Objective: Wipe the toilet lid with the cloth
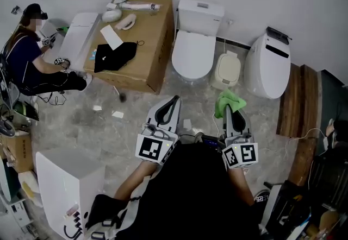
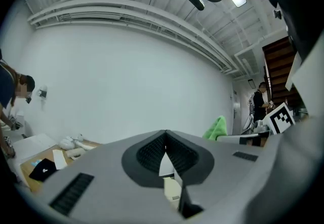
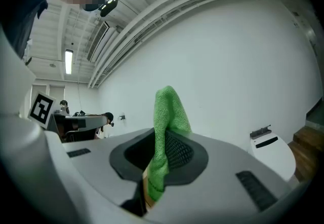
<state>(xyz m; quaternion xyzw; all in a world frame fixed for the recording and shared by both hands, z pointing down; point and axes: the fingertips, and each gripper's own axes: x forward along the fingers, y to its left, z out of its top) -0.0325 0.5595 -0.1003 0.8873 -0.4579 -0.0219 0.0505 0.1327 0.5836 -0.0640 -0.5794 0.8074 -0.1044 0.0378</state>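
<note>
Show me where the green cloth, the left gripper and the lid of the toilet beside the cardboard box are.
green cloth [image 1: 228, 102]: head view, its bunched middle.
left gripper [image 1: 174, 99]: head view, between its shut fingertips.
toilet lid [image 1: 193, 55]: head view, centre of its top.

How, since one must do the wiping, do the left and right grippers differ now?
The left gripper has its fingers shut on nothing; the right gripper has its fingers shut on a green microfibre cloth. The left gripper ends bare; the cloth stands up past the right gripper's end. Both are held short of the white ceramic toilet.
</note>
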